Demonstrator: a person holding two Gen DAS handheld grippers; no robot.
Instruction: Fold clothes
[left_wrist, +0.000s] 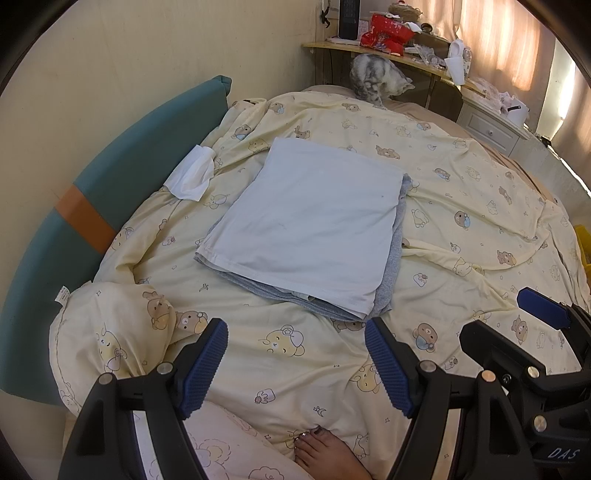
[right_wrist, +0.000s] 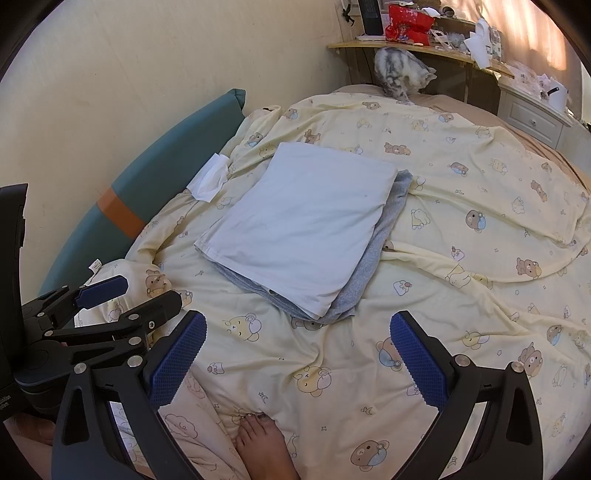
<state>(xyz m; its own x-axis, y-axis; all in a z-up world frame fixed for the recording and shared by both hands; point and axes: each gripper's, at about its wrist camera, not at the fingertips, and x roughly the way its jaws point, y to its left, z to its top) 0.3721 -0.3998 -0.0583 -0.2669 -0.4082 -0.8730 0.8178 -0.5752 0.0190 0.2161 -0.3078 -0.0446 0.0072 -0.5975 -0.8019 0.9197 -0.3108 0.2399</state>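
Note:
A folded pale blue-white garment (left_wrist: 310, 225) (right_wrist: 303, 225) lies on top of a folded grey garment (left_wrist: 393, 254) (right_wrist: 373, 254), stacked in the middle of the bed. My left gripper (left_wrist: 295, 347) hovers open over the quilt, just short of the stack's near edge, nothing between its blue pads. My right gripper (right_wrist: 297, 343) is likewise open and empty, also near the stack's front corner. Each gripper shows in the other's view: the right gripper (left_wrist: 517, 321) at the right edge, the left gripper (right_wrist: 122, 295) at the left.
The cream bear-print quilt (left_wrist: 461, 236) (right_wrist: 480, 229) covers the bed. A white cloth (left_wrist: 192, 173) (right_wrist: 210, 181) lies by the teal headboard (left_wrist: 110, 177). A grey tabby cat (left_wrist: 376, 79) (right_wrist: 400, 74) sits at the far edge by a cluttered shelf. A person's bare foot (left_wrist: 325, 454) (right_wrist: 262, 446) rests in front.

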